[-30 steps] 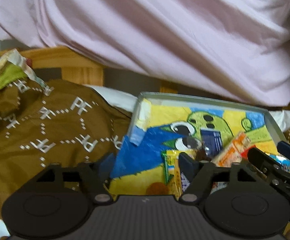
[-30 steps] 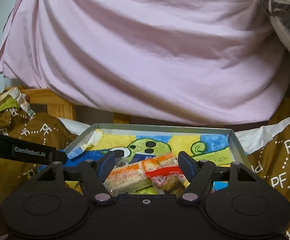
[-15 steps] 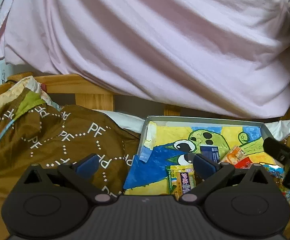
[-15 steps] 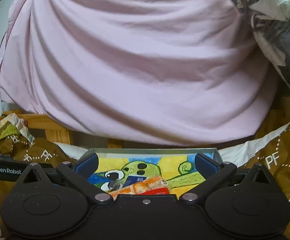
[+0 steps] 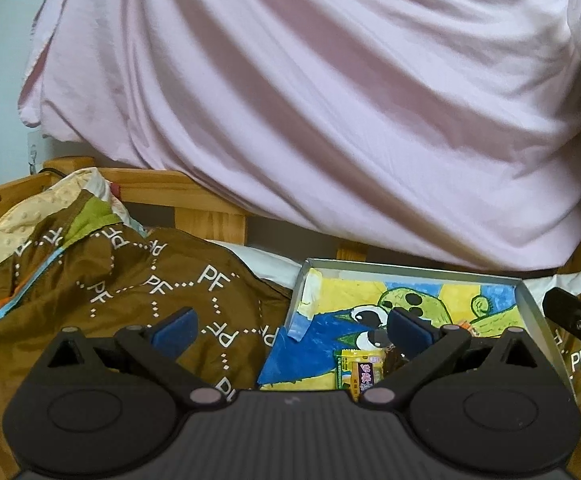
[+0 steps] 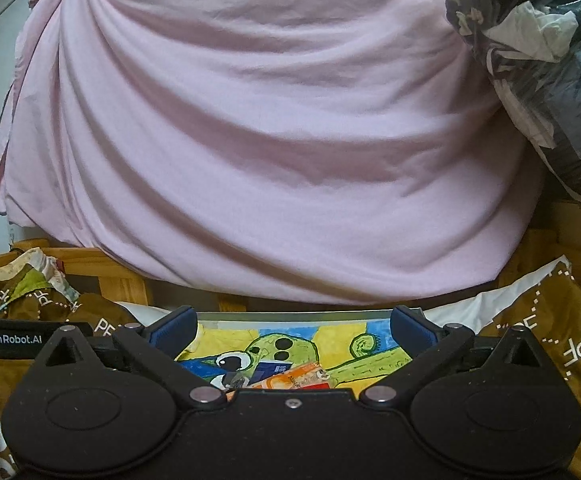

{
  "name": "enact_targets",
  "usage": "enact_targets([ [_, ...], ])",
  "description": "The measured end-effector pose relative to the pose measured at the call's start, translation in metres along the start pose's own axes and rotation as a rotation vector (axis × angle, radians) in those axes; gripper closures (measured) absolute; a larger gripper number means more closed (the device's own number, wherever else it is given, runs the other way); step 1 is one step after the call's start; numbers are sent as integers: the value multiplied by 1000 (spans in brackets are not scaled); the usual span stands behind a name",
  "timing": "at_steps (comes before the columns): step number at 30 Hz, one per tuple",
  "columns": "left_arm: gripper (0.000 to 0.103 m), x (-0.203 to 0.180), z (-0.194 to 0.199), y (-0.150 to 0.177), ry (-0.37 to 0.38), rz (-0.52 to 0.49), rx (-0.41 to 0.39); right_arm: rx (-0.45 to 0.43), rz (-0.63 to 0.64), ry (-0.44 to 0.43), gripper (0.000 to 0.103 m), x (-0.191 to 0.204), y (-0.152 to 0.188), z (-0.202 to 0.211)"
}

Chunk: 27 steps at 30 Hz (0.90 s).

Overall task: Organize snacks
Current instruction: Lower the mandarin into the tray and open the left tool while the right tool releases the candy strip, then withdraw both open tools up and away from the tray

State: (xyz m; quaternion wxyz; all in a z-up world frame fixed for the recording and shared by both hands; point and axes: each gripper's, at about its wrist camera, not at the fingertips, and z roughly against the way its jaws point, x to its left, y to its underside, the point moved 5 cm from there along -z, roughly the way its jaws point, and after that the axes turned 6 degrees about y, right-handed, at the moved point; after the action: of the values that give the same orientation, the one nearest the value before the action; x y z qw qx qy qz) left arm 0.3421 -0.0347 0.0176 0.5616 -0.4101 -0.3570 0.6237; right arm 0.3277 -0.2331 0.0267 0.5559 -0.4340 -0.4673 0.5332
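A shallow grey tray (image 5: pixel 410 271) lined with a bright cartoon drawing lies on the bed. In the left wrist view a yellow snack packet (image 5: pixel 360 370) lies at its near edge. My left gripper (image 5: pixel 290 326) is open and holds nothing, hanging over the tray's left rim and the quilt. In the right wrist view the tray (image 6: pixel 290 315) holds an orange packet (image 6: pixel 294 378) and a small dark blue packet (image 6: pixel 268 367), partly hidden behind the gripper body. My right gripper (image 6: pixel 292 324) is open wide and holds nothing, back from the tray. Part of the left gripper (image 6: pixel 6 338) shows at the left edge.
A brown quilt (image 5: pixel 110 280) printed with "PF" surrounds the tray on both sides. A big pink sheet (image 5: pixel 310 120) hangs behind over a wooden bed rail (image 5: pixel 162 190). A clear bag of dark clothing (image 6: pixel 538 60) sits at the upper right.
Both grippers have opened wider and drawn back and up from the tray. The snacks stay in the tray and look smaller and farther off.
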Motion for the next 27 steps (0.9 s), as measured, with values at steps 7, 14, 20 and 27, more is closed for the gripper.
enact_targets([
  [7,0,7,31,7,13,52,-21,16,-20,-5,1,0,0,26],
  [14,0,17,64,17,6,77,-21,28,-35,-3,1,0,3,60],
  [20,0,28,92,31,-8,98,-19,15,-33,-6,1,3,6,90],
  [27,0,30,118,47,-7,76,-32,9,-21,3,1,7,14,116],
])
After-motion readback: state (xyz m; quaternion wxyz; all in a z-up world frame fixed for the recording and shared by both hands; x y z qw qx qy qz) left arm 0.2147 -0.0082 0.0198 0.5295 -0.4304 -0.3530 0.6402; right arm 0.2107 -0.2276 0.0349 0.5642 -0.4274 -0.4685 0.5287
